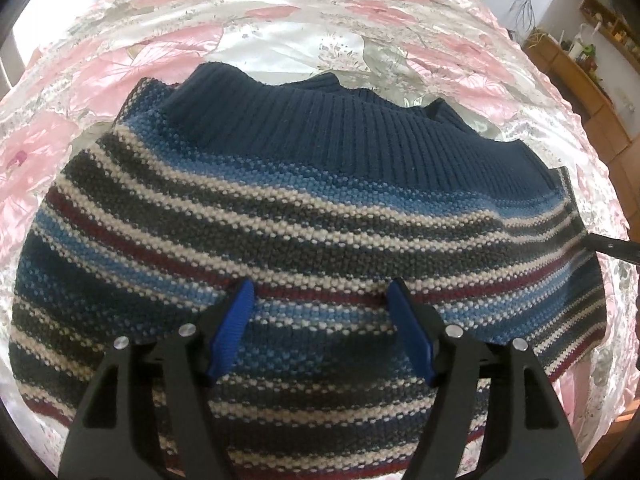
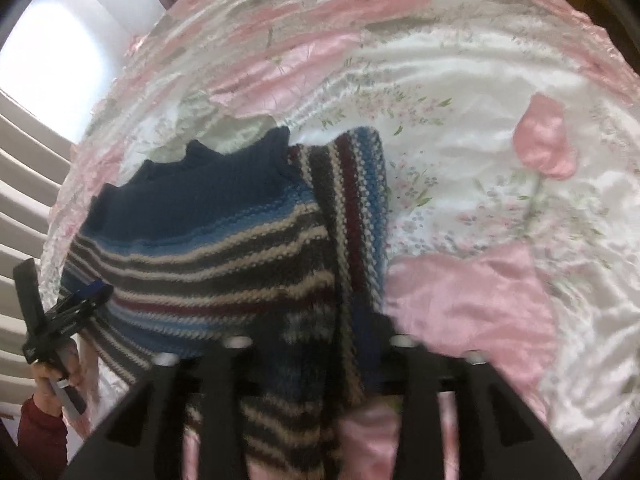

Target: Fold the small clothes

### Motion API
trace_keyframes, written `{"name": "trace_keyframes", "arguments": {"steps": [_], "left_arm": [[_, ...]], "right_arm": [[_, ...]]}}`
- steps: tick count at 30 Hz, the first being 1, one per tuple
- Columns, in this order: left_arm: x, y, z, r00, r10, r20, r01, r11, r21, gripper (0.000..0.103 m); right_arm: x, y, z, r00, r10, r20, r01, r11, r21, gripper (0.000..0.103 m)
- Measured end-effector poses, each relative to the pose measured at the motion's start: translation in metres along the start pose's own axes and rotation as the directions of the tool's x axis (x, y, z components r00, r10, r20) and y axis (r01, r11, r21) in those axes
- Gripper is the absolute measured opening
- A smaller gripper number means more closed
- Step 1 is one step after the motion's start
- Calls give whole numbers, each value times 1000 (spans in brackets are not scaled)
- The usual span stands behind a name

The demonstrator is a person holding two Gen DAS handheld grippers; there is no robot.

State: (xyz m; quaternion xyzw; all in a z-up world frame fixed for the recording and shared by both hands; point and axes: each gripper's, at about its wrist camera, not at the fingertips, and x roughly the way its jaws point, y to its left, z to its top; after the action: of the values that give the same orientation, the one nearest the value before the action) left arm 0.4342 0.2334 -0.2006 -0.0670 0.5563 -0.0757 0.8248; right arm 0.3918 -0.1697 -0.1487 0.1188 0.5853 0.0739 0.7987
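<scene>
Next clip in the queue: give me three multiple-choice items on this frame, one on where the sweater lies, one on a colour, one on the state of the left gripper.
1. Where does the striped sweater lie?
A. on the floral bedspread
B. in a basket
C. on a chair

2. What colour is the sweater's ribbed band?
A. yellow
B. navy blue
C. orange

3. How is the left gripper?
A. shut on a sock
B. out of view
C. jaws open above the sweater

Answers: 1 A, pink-flowered satin surrounds the knit; 2 B, the ribbing is dark blue; 3 C, the blue pads stand apart with stripes visible between them.
</scene>
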Motion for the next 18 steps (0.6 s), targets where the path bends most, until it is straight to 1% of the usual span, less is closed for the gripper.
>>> {"name": "trace_keyframes", "arguments": {"steps": [2, 3, 4, 6, 8, 10, 13, 14, 16, 17, 18], "left_arm": [[-10, 1, -2, 1000, -12, 13, 12, 1000, -14, 71], [-15, 2, -4, 999, -24, 22, 24, 999, -20, 72], [-22, 5, -6, 999, -43, 32, 44, 999, -31, 73], [-28, 8, -9, 998, -58, 29, 59, 997, -44, 73], [-30, 12, -12, 999, -51, 17, 52, 998, -39, 73], [-31, 16, -13, 999, -30, 12, 30, 999, -29, 73], [-30, 23, -13, 1000, -25, 7, 25, 999, -31, 73], [-29, 25, -13, 1000, -30, 4, 30, 999, -34, 73], [-26, 27, -14, 1000, -29, -4, 28, 999, -35, 73], [-23, 27, -14, 1000, -25, -8, 24, 999, -29, 73], [-23, 28, -15, 1000, -22, -10, 22, 999, -25, 73]], "right_arm": [[-9, -3, -6, 1000, 14, -4, -14, 1000, -3, 60], [-11, -7, -11, 999, 36, -20, -36, 999, 11, 61], [-11, -11, -14, 998, 51, -36, -50, 998, 28, 61], [-7, -16, -22, 995, 69, -69, -66, 997, 41, 61], [-1, -15, -28, 994, 63, -89, -61, 998, 31, 61], [6, -17, -32, 990, 95, -101, -90, 995, 50, 61], [24, -16, -35, 978, 161, -134, -149, 985, 90, 61], [28, -15, -36, 977, 164, -137, -152, 984, 96, 62], [34, -12, -37, 979, 158, -127, -144, 983, 109, 49], [34, -10, -37, 979, 163, -123, -149, 982, 114, 40], [32, -9, -37, 977, 177, -117, -163, 979, 121, 35]]}}
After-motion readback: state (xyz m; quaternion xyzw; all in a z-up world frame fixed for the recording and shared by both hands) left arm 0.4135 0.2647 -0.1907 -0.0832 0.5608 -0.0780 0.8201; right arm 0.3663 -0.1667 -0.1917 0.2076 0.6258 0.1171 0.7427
